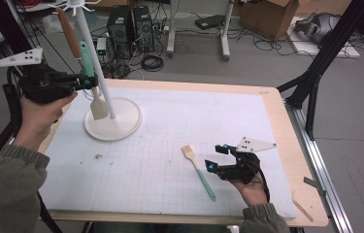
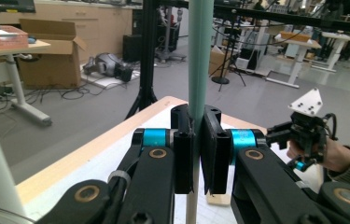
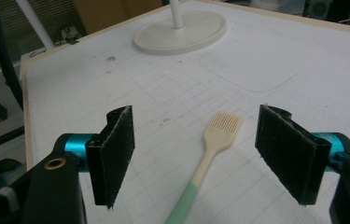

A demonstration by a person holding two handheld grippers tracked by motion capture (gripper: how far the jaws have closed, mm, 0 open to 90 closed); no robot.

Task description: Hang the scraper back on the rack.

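Two mint-handled utensils are in play. The left gripper is clamped on the handle of a mint-handled spatula, which hangs upright beside the white pole of the hanging rack, its cream blade just above the rack's round base. In the left gripper view the pads pinch the mint handle squarely across its width, with the handle running straight up past the jaws. A brown-handled utensil hangs higher on the same rack.

The right gripper rests low over the white mat with its jaws standing wide and nothing between the pads. A basting brush lies flat on the mat just beside it; in the right gripper view the brush head sits between and beyond the two open pads, not touched.

Handling judgement: both utensils look light and slim, likely silicone heads (soft, will flex) on stiffer handles. The smooth, narrow handle could pivot in a two-pad pinch if taken near one end. Best hold for the brush is probably mid-handle on the mint section, pads across the narrow sides, pressed down close to the mat since it lies flat. Not fragile; a slip is the main risk.
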